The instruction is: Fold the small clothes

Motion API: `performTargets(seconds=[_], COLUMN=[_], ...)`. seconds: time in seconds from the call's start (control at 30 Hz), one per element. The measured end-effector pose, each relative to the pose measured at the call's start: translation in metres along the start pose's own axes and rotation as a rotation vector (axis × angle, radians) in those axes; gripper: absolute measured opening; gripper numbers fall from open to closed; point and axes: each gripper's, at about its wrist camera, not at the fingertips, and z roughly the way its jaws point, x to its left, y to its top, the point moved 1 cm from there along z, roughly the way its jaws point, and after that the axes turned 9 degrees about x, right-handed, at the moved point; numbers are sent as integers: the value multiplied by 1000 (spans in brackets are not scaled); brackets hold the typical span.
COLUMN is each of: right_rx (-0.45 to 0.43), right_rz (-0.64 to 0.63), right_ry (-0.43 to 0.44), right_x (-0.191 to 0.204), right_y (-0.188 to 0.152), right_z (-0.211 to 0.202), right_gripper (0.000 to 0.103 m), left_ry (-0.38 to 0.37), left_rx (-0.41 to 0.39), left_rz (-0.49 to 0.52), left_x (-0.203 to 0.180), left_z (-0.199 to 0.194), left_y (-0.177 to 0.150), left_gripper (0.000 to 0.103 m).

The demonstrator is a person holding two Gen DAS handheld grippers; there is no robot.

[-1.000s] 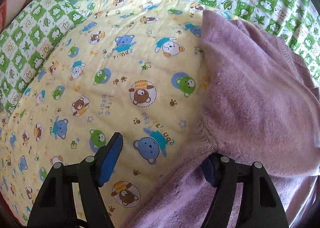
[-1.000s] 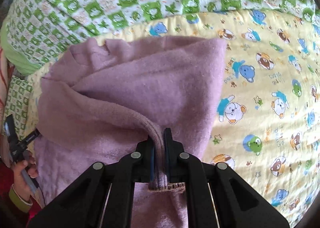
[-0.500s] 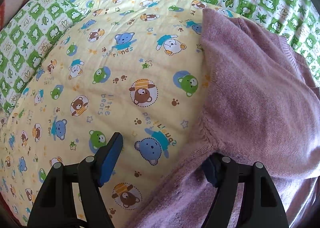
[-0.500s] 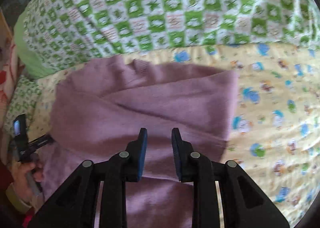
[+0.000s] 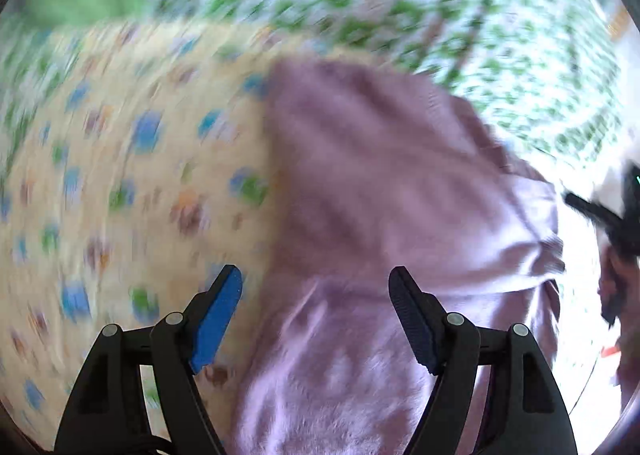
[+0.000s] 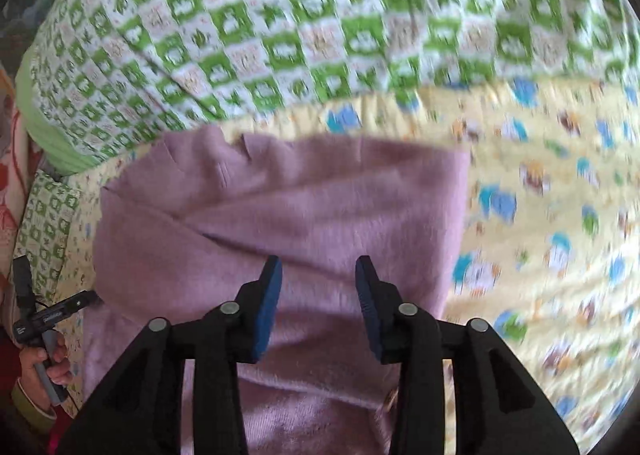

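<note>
Two grippers, both hanging over one purple sweater [image 6: 280, 207]. Right gripper [image 6: 319, 271]: jaws have just been opening, now standing apart, nothing clamped, sweater lying below them. Left gripper [image 5: 316, 279]: jaws have been opening too, spread wide, empty. Sweater is lying folded on one yellow bear-print mat [image 6: 560, 215]. One green checked quilt [image 6: 320, 23] is lying beyond.

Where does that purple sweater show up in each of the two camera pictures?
Left wrist view: the purple sweater fills the centre and right, running down under the fingers.
Right wrist view: the sweater lies centre-left, stretching from the middle down past the fingers.
Shared landmark: the yellow bear-print blanket, left of the sweater in the left view, right of it in the right view.
</note>
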Motion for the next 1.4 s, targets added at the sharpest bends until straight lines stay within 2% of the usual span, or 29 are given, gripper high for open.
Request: performTargets(seconds=[0.07, 0.23, 0.3, 0.37, 0.47, 0.53, 0.57, 0.6, 0.67, 0.73, 0.87, 0.93, 0.97, 1.03, 1.1, 1.2, 1.27, 1.4], right_rx=[-9, 8, 38, 74, 173, 198, 193, 175, 97, 35, 91, 77, 45, 8, -48, -94, -91, -31], right_rz=[-60, -164, -205, -249, -323, -388, -409, -398, -349, -233, -123, -70, -31, 7, 26, 19, 16, 52], right_ry=[-27, -61, -70, -85, -76, -144, -176, -169, -195, -181, -189, -154, -115, -92, -46, 5, 20, 36], right_x=[2, 4, 7, 9, 13, 17, 19, 18, 14, -5, -23, -26, -27, -28, -23, -11, -5, 6], right_y=[23, 75, 90, 100, 101, 95, 92, 93, 97, 103, 93, 90, 89, 83, 69, 29, 1, -83], right_z=[5, 36, 55, 72, 102, 113, 115, 111, 96, 81, 104, 100, 89, 67, 35, -8, -24, -41], right_gripper=[44, 61, 67, 68, 67, 29, 6, 5, 4, 3, 3, 5, 10, 20, 36, 53, 56, 57], left_ry=[29, 186, 198, 236, 284, 309, 318, 322, 339, 358, 391, 404, 405, 373, 333, 272, 229, 188], left_rx=[-20, -29, 4, 41, 130, 124, 111, 101, 85, 75, 52, 33, 21, -8, -16, -5, 15, 99], left_rz=[55, 165, 186, 207, 237, 271, 284, 287, 255, 219, 172, 164, 155, 117, 72, 12, -18, -62], left_x=[-9, -35, -40, -44, -45, -48, -50, -51, -48, -46, -46, -43, -40, -24, -9, 16, 32, 50], left_z=[-5, 22, 42, 65, 103, 116, 116, 115, 115, 119, 113, 97, 87, 60, 37, 7, -8, -17], left_y=[27, 111, 137, 159, 179, 180, 180, 181, 186, 195, 201, 192, 187, 166, 143, 94, 51, -44], left_gripper=[80, 82, 82, 82, 83, 80, 77, 73, 72, 73, 73, 73, 73, 72, 72, 73, 74, 74])
